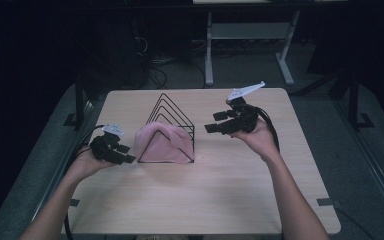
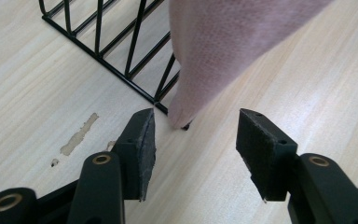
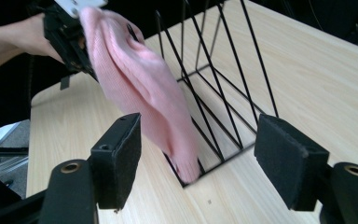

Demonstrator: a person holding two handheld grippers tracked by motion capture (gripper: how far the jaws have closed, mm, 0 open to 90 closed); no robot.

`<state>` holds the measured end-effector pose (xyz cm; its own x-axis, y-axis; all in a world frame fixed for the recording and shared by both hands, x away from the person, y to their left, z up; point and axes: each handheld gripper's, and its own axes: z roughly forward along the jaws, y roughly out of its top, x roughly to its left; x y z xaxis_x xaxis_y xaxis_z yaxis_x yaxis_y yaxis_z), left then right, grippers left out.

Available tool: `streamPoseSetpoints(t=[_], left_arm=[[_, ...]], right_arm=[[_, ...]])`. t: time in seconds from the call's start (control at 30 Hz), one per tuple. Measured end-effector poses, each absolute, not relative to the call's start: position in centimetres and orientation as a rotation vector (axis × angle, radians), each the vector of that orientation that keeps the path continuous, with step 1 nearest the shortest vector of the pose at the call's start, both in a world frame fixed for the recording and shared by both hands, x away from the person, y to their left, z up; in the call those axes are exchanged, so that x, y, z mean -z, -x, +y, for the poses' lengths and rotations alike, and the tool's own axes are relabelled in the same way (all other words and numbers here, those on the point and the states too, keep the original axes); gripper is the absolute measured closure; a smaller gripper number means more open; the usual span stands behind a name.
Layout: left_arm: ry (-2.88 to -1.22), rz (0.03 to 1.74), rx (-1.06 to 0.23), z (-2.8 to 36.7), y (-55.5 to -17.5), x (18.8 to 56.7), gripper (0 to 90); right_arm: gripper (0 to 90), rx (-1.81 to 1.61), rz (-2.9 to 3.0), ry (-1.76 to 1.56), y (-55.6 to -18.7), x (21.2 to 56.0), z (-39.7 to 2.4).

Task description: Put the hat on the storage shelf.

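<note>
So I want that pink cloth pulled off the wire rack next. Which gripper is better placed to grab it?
Probably the left gripper. Its open fingers sit right at the lower corner of the pink cloth on the wire rack. The right gripper is open too, but held higher and farther away.

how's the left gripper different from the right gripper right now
The left gripper sits low beside the pink cloth; the right gripper is held higher, farther from the black wire rack. The right gripper's grey plate tilts up; the left's lies flatter. Both are open and empty.

Pink cloth (image 1: 160,142); black wire rack (image 1: 172,111); pale wood table (image 1: 220,190).
</note>
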<state>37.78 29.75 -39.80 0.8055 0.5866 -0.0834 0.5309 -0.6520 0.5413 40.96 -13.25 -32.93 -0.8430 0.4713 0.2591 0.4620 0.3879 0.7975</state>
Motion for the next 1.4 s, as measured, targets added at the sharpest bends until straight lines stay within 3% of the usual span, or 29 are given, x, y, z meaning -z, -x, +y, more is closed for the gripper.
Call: streamPoseSetpoints(t=[0.8, 1.4], left_arm=[[-2.346, 0.907, -0.143, 31.7, -35.9, 40.4, 27.8], [-2.337, 0.895, -0.148, 31.5, -34.7, 41.3, 27.8]], right_arm=[[28.4, -1.437, 2.499, -1.069, -37.5, 35.9, -21.8], [26.9, -1.404, 2.467, -1.184, -34.7, 39.3, -25.7]])
